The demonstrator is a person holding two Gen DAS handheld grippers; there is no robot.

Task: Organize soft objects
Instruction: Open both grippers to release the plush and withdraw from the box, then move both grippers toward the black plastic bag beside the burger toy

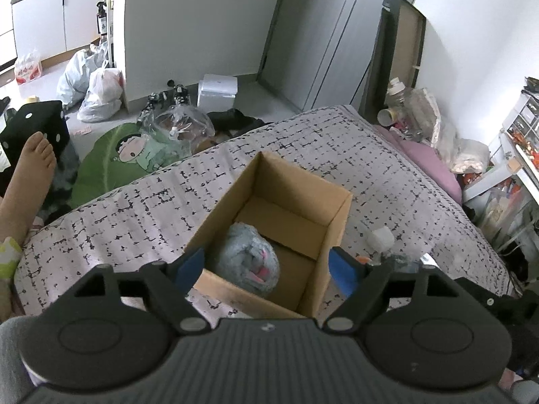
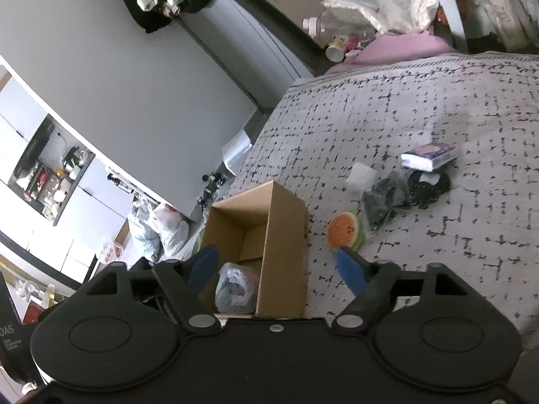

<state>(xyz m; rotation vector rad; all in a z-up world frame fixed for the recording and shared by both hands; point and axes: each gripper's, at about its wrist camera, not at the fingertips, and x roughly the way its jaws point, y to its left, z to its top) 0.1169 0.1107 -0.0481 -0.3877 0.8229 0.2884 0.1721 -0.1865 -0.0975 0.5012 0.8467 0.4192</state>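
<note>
Your left gripper [image 1: 267,271] hangs over the near edge of the cardboard box [image 1: 337,222], its blue-padded fingers [image 1: 190,267] spread wide with nothing between them. One pad sits at the box's near left corner in this view, the other just outside its right wall. Straight ahead of the gripper, inside the box, lies a grey plush toy [image 1: 249,256] with pink patches, resting against the near left side on the box floor. The rest of the floor is bare cardboard.

Your right gripper [image 2: 276,264] also has its fingers wide apart and holds nothing. In its view the same box [image 2: 283,232] stands between the pads, with the grey plush toy [image 2: 235,286] showing low in the opening. Just beyond the right pad, on the bedspread [image 2: 421,101], lies a round orange and green soft thing like a watermelon slice [image 2: 345,234], beside the box but not touching it. Further out are a dark bundle in clear wrap [image 2: 385,202], a white cube [image 2: 361,175], a flat black round piece [image 2: 429,185] and a small book-like pack [image 2: 431,155], close together and well clear of the box.

The box sits on the patterned bedspread [image 1: 370,155]. A bare foot [image 1: 38,155] shows at the left edge of the left view, and a green cushion [image 1: 111,165] lies on the floor beyond the bed.
</note>
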